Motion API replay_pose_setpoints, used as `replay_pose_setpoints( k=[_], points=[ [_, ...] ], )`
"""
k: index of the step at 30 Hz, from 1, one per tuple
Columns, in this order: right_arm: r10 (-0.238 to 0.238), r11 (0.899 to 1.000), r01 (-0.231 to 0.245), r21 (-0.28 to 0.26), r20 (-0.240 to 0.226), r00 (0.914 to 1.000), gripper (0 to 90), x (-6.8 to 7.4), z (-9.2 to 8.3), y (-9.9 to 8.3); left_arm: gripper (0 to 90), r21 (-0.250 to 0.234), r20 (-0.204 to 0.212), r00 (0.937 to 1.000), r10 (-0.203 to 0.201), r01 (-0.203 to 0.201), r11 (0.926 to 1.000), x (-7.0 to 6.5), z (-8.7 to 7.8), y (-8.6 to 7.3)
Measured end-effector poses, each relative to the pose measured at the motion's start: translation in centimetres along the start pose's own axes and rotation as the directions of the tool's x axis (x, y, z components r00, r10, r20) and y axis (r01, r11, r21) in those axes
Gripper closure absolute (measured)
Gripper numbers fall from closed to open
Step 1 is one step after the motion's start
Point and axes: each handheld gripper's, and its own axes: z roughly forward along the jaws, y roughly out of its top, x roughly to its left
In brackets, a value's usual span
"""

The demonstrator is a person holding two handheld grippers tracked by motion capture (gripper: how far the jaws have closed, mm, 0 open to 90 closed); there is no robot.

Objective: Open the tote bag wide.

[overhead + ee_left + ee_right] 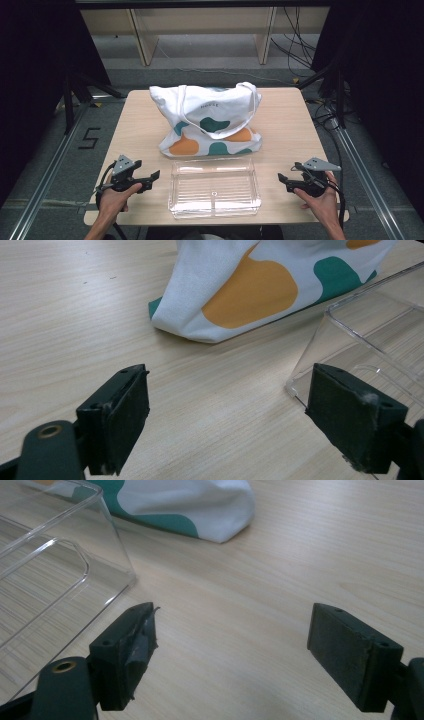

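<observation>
1. Nearest the high camera: two forearms entering from the bottom edge, one hand on each gripper, both low over the front of the table (140, 117).
2. Left gripper (153, 177): jaws spread wide, nothing between them. It sits just off the left side of the clear plastic tray (214, 188), pointing toward it. In the left gripper view, the tray's near corner (320, 365) lies just ahead of one jaw.
3. Centre: tray lies empty at the front of the table, long side facing the person. White tote bag (207, 120) with orange and green patches sits directly behind it, bulging, handles draped over the top; bag and tray look touching or nearly so.
4. Right gripper (283, 179): jaws likewise spread, holding nothing, just off the tray's right side. Right gripper view shows the tray wall (107, 545) ahead of one jaw and the bag's corner (220, 510) beyond.
5. Risks, as judged: tray walls are thin, smooth and transparent, so a pinch could slip or skid the tray into the bag. One pad on the right gripper looks frayed, which could weaken grip. Loose handles could snag a jaw reaching for the bag.
</observation>
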Motion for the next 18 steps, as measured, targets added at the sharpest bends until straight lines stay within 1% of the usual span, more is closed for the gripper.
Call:
replay_pose_setpoints(
  k=[5, 7, 14, 16, 17, 18],
  points=[
    [-0.002, 1.000, 0.002, 0.007, 0.003, 1.0000, 20.6, 0.00, -0.08, 0.02, 16.3, 0.000, 0.004, 1.0000, 0.005, -0.005, 1.0000, 0.04, -0.01, 0.02],
    [0.001, 1.000, -0.001, -0.001, 0.002, 1.0000, 20.5, 0.00, -0.01, 0.00, 16.3, -0.001, 0.002, 1.0000, -0.002, 0.002, 1.0000, 0.00, 0.02, 0.00],
    [0.002, 1.000, -0.002, -0.003, -0.001, 1.0000, 20.5, 0.02, -0.01, 0.02, 16.3, 0.001, -0.004, 1.0000, 0.002, -0.002, 1.0000, -0.01, 0.01, 0.00],
    [0.002, 1.000, -0.002, -0.002, 0.000, 1.0000, 20.6, 0.03, -0.02, 0.02, 16.3, 0.002, -0.006, 0.9999, 0.010, -0.010, 1.0000, 0.03, -0.01, 0.02],
    [0.002, 1.000, -0.002, -0.002, 0.000, 1.0000, 20.6, 0.03, -0.02, 0.02, 16.3, 0.002, -0.006, 0.9999, 0.010, -0.010, 1.0000, 0.03, -0.01, 0.02],
    [0.001, 1.000, -0.001, -0.002, 0.000, 1.0000, 20.8, 0.04, -0.02, 0.02, 16.3, 0.001, -0.005, 1.0000, 0.001, -0.001, 1.0000, -0.01, 0.01, 0.01]
  ],
)
